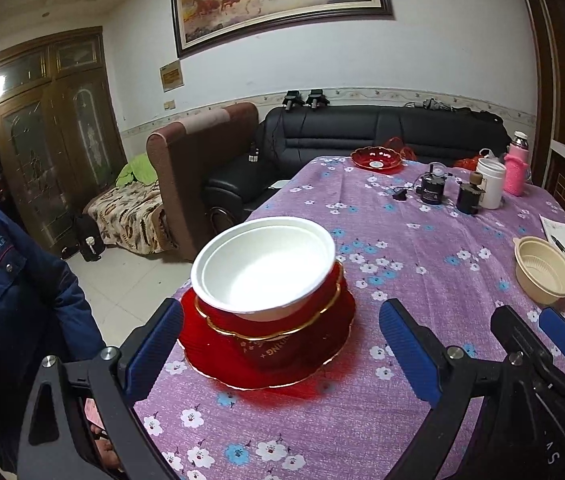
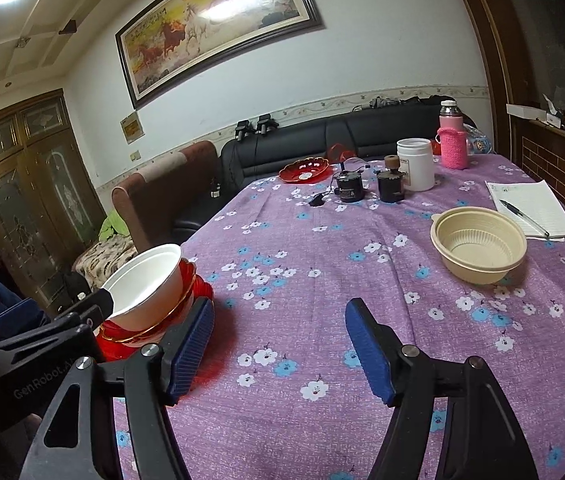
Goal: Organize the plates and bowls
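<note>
The left tool [image 1: 280, 344] stands wide open with nothing between its blue pads [image 1: 158, 344], low over the near left part of the surface [image 1: 422, 248], which carries a purple flowered cloth. Just beyond it sits a stack: a white bowl [image 1: 266, 268] tilted inside a red bowl [image 1: 282, 344] with a gold rim, and that on a red plate [image 1: 322, 360]. The stack lies between the pads' lines but is touched by neither.

The right tool [image 2: 278, 350] is also wide open and empty, hovering over bare cloth to the right of the stack. In its view the white bowl [image 2: 150, 284] shows at the left, with the left tool's black body [image 2: 30, 340] in front of it.

A beige bowl [image 2: 478, 244] stands alone on the right, well apart from the stack, just beside a notepad [image 2: 538, 204] with a pen [image 2: 522, 212]. A second red plate [image 2: 304, 170] lies at the far edge. Near it are two small black devices [image 2: 348, 188], a white jar [image 2: 415, 164] and a bottle in a pink sleeve [image 2: 452, 140].
</note>
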